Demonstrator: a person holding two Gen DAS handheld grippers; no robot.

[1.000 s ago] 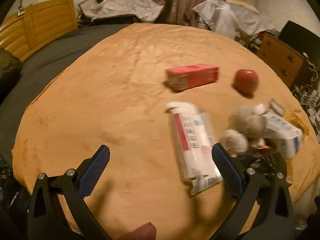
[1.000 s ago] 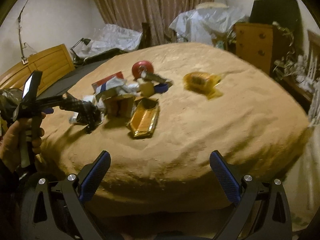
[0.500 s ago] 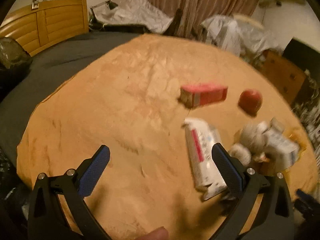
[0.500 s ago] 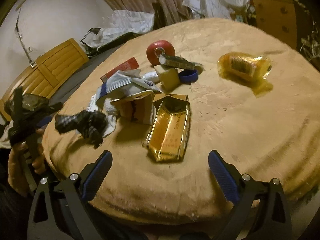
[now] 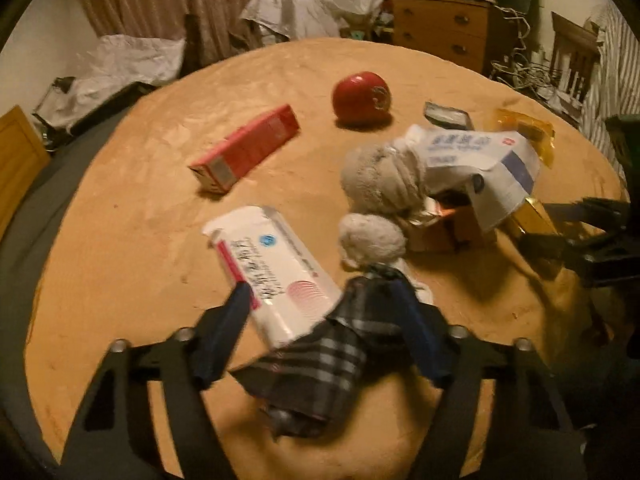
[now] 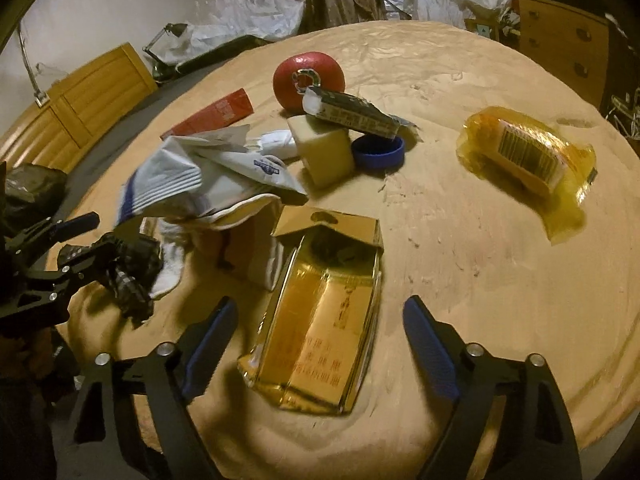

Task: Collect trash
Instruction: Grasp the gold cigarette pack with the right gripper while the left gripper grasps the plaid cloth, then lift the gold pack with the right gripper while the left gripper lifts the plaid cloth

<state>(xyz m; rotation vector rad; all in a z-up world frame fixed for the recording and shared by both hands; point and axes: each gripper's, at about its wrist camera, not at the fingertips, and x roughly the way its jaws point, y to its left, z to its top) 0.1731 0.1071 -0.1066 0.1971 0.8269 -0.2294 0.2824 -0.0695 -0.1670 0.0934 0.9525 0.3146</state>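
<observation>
Trash lies on a tan blanket (image 5: 132, 216). My left gripper (image 5: 320, 300) is open, its jaws astride a dark plaid cloth (image 5: 316, 364) and the near end of a white-and-red box (image 5: 272, 268). The cloth (image 6: 128, 276) and left gripper (image 6: 60, 248) also show in the right wrist view. My right gripper (image 6: 316, 308) is open, its jaws on either side of a shiny gold box (image 6: 320, 328). Beyond lie a crumpled white-and-blue package (image 6: 208, 180), a red box (image 5: 248, 148), a red ball (image 6: 308, 76) and a yellow wrapper (image 6: 528, 156).
Two grey fluffy balls (image 5: 380, 180) sit by the white package. A cream block (image 6: 324, 152), a blue cap (image 6: 380, 152) and a dark wrapper (image 6: 352, 112) lie near the ball. A wooden dresser (image 5: 440, 28) and covered furniture stand behind the bed.
My left gripper swung right and forward to the plaid cloth and its jaws narrowed. My right gripper moved forward and down until its jaws flank the gold box.
</observation>
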